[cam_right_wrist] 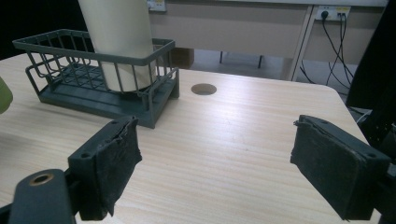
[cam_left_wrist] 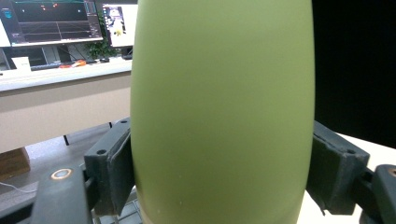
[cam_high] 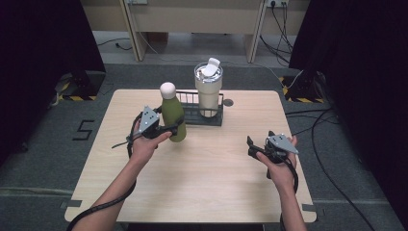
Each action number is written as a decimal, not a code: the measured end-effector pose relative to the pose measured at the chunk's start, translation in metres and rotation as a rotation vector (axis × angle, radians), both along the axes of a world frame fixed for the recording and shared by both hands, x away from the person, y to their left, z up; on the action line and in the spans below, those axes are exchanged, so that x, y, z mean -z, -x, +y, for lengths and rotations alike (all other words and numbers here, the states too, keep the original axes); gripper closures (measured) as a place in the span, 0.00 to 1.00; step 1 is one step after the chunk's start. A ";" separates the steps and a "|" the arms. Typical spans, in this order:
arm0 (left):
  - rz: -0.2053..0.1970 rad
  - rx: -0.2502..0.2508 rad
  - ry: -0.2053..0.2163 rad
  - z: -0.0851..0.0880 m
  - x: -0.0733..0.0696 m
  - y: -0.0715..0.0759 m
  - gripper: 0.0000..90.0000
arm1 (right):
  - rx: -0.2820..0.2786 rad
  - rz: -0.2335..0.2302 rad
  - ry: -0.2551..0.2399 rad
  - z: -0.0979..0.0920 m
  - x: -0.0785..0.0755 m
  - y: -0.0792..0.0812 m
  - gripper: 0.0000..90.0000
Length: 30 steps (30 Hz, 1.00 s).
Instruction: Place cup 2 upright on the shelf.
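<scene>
While the left gripper pinched the smooth, matt olive-green metal bottle low on its body, its two black pads pressed flat on opposite sides of that rounded wall, the bottle stood upright at the near left corner of the dark wire basket, on or just above the pale wood-grain table; contact with the tabletop could not be told. The step in hand looked like carrying this bottle into the basket's free left half, beside the tall cream tumbler that already stood in the right half.

Done well, that move would keep the bottle vertical, lift it high enough for its base to clear the basket's top rail, and lower it straight down, well clear of the tumbler. Because the wall is slick and curves inward toward the base, the pads would hold best where the body is widest; a grip lower down might let it slide. The rounded pale cap adds height, so a tilt could tip the bottle against the rail.

The right gripper hovered over the table's near right part with its jaws spread wide and nothing between them; its worn rubber pads looked rough and frayed at the edges. The tumbler carried a clear lid with a white flip tab.
</scene>
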State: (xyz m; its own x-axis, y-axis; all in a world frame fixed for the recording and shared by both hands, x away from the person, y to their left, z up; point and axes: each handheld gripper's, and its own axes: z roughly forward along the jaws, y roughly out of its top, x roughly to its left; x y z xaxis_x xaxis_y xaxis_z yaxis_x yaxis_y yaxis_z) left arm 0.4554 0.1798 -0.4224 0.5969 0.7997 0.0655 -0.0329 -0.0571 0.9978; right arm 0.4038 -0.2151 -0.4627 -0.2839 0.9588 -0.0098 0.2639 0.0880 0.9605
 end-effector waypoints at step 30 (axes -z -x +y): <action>-0.030 -0.016 0.018 -0.003 -0.022 -0.017 0.23 | 0.005 0.015 -0.003 -0.002 0.003 -0.001 0.17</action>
